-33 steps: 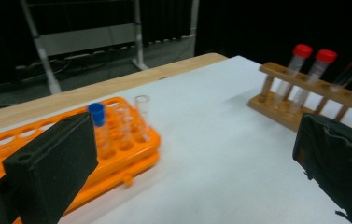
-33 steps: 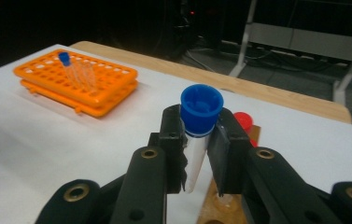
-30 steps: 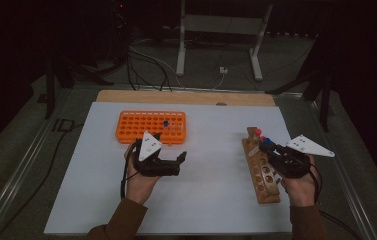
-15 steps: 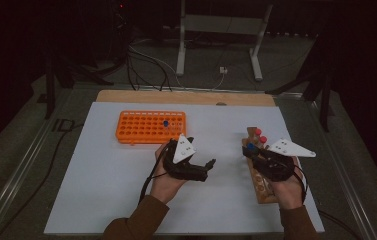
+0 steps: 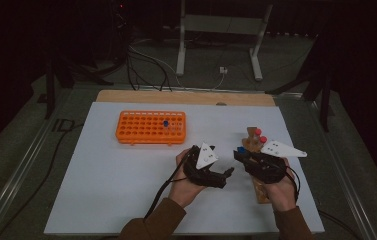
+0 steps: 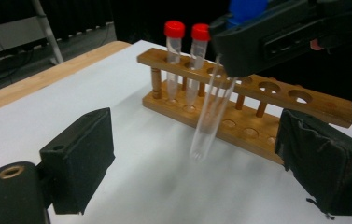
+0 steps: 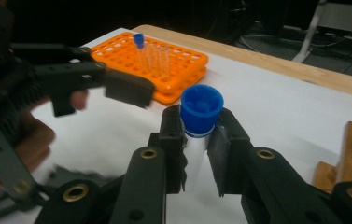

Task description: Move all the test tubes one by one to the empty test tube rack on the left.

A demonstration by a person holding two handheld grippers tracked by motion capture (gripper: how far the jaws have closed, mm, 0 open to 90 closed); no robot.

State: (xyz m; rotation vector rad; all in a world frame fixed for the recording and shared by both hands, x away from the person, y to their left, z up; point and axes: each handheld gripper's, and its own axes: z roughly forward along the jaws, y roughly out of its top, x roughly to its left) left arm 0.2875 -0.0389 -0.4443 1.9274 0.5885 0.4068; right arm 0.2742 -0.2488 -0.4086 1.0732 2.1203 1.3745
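Above the white desk (image 5: 126, 190), the right claw (image 7: 196, 140) clamps a blue-capped clear plastic tube (image 6: 209, 119); the left claw (image 6: 201, 163), its jaws apart but just closing with nothing between them, faces it.

On the table (image 5: 101, 200), the plastic rack (image 5: 151, 127) lies far left, the wooden rack (image 5: 257, 165) right.

Count: 2 racks – 1 orange rack (image 5: 151, 127), 1 wooden rack (image 6: 257, 105). Red-capped tubes (image 6: 173, 60): 2, both in the wooden rack. Blue-capped tubes: 2 – one in the orange rack (image 7: 139, 46), one (image 7: 201, 109) off-rack. Tools: 2.
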